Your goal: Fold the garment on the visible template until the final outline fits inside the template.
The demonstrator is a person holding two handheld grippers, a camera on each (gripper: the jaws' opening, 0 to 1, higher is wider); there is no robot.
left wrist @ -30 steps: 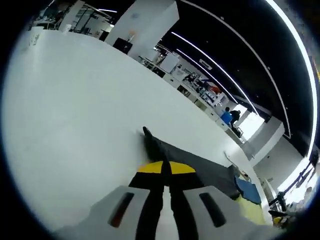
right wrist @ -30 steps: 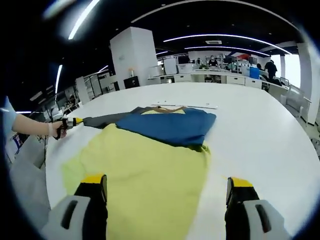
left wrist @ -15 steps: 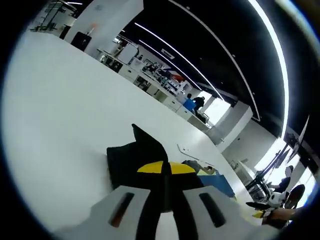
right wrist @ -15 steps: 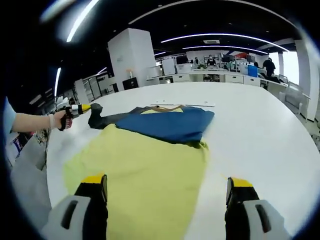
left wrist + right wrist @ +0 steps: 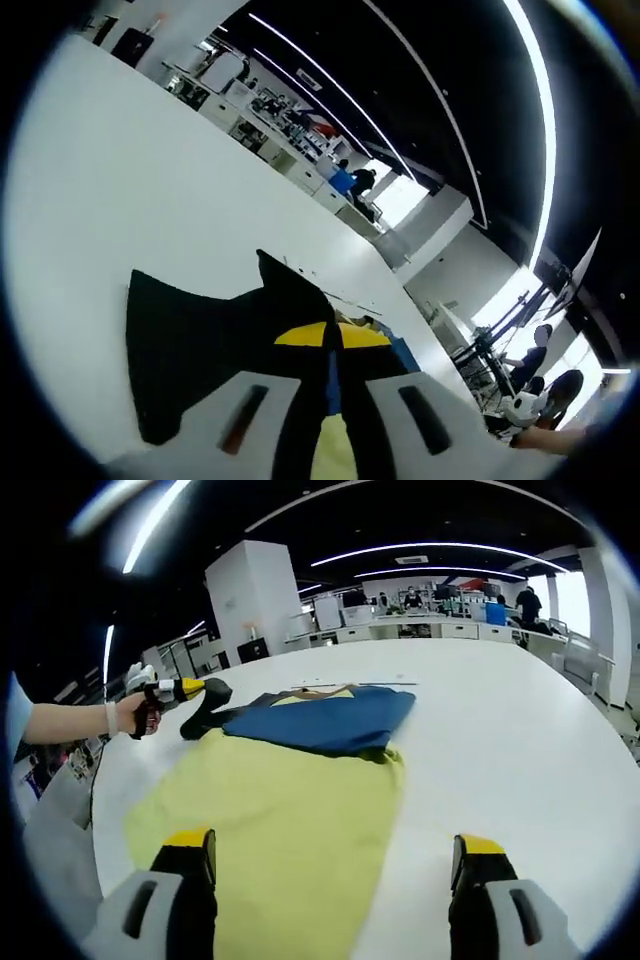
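A blue garment point(image 5: 320, 720) with a dark sleeve point(image 5: 205, 708) lies across the far end of a yellow template point(image 5: 270, 830) on the white table point(image 5: 520, 740). My left gripper point(image 5: 195, 688) is held in a person's hand point(image 5: 135, 708) at the garment's left end. It is shut on the dark sleeve and holds it off the table. In the left gripper view the gripper point(image 5: 333, 335) pinches the dark sleeve point(image 5: 200, 335), which hangs spread to the left, and a bit of blue garment point(image 5: 400, 352) shows behind. My right gripper point(image 5: 330, 860) stands open over the template's near part, holding nothing.
A thin pale strip point(image 5: 350, 684) lies on the table just beyond the garment. A white pillar point(image 5: 255, 600) and rows of desks point(image 5: 430, 630) with people stand far behind. The table runs bare to the right of the template.
The left gripper has lifted the dark sleeve off the table and carried it toward the blue body of the garment. The sleeve now hangs spread. The right gripper stays open in place.
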